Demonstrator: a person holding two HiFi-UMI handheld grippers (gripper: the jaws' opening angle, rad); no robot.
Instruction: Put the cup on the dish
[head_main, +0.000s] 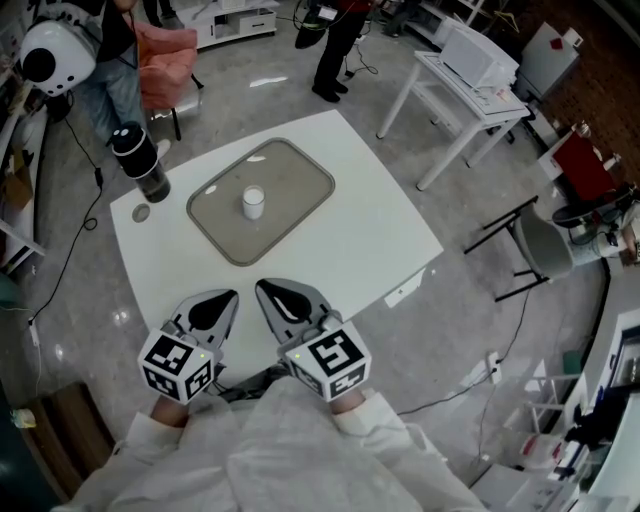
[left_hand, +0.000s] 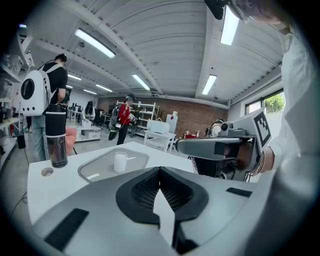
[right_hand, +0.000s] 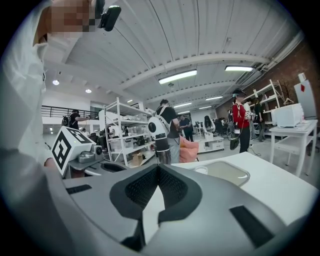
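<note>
Cup (head_main: 253, 201) upright — centre of dish (head_main: 300, 180)

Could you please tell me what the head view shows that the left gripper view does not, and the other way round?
Only the head view: the marker cube on the left gripper, and the grey chair. Only the left gripper view: the ceiling lights. Both: the cup standing on the dish, the dark bottle and the right gripper.

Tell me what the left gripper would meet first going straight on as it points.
Most likely the bare white table just ahead of the left gripper, short of the near rim of the dish; the cup stands farther in. Depth is unclear.
</note>
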